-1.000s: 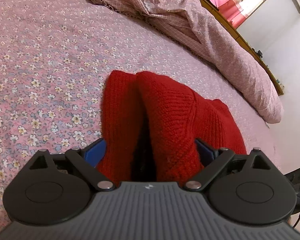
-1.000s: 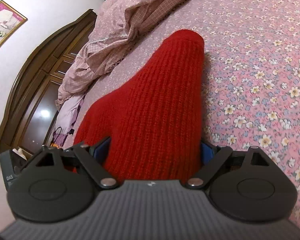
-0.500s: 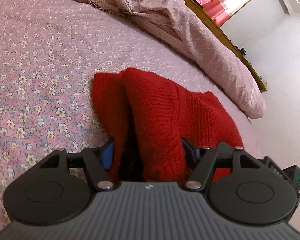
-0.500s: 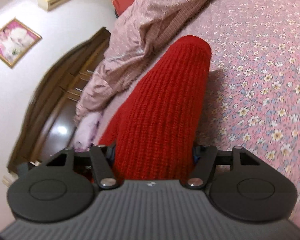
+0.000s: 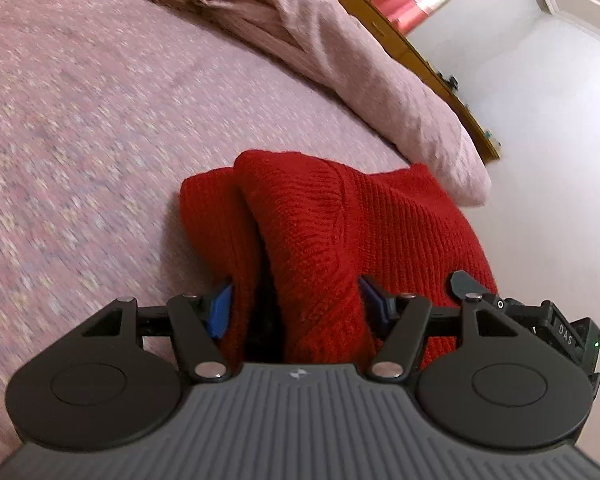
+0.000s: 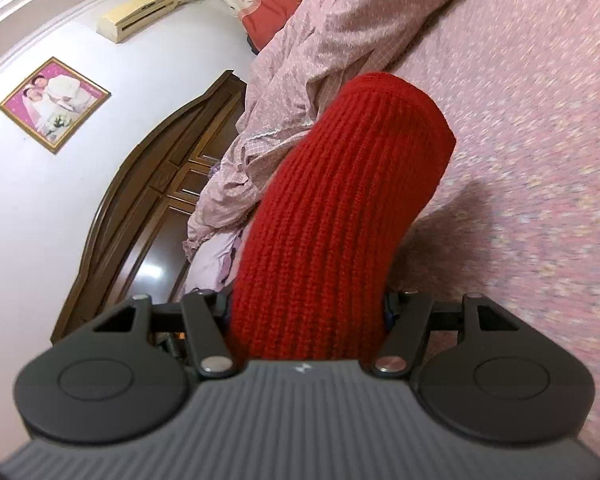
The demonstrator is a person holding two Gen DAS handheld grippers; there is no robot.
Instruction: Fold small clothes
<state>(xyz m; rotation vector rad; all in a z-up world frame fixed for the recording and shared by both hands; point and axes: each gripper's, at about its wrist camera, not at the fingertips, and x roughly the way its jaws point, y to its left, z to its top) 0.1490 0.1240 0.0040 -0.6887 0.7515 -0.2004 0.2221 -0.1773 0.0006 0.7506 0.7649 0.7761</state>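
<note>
A red knitted garment point(image 5: 340, 220) lies folded into a thick bundle on the flowered pink bed sheet point(image 5: 100, 120). My left gripper point(image 5: 296, 306) is shut on one end of it, and the blue pads point(image 5: 220, 312) press into the knit from both sides. In the right wrist view the same red garment point(image 6: 352, 184) rises from my right gripper point(image 6: 306, 310), which is shut on the other end. The far part of the garment bends down toward the sheet point(image 6: 520, 160). Part of the other gripper's black body point(image 5: 552, 324) shows at the right edge of the left wrist view.
A crumpled pink quilt point(image 5: 340, 48) is heaped along the far side of the bed. A dark wooden headboard point(image 6: 148, 208) and a framed picture point(image 6: 54, 104) stand by the white wall. The wooden bed frame edge point(image 5: 440, 68) runs behind the quilt.
Both grippers' jaws have closed onto the red garment. Both hands have risen and tilted up, lifting the gripped ends off the sheet; the background is now blurred.
</note>
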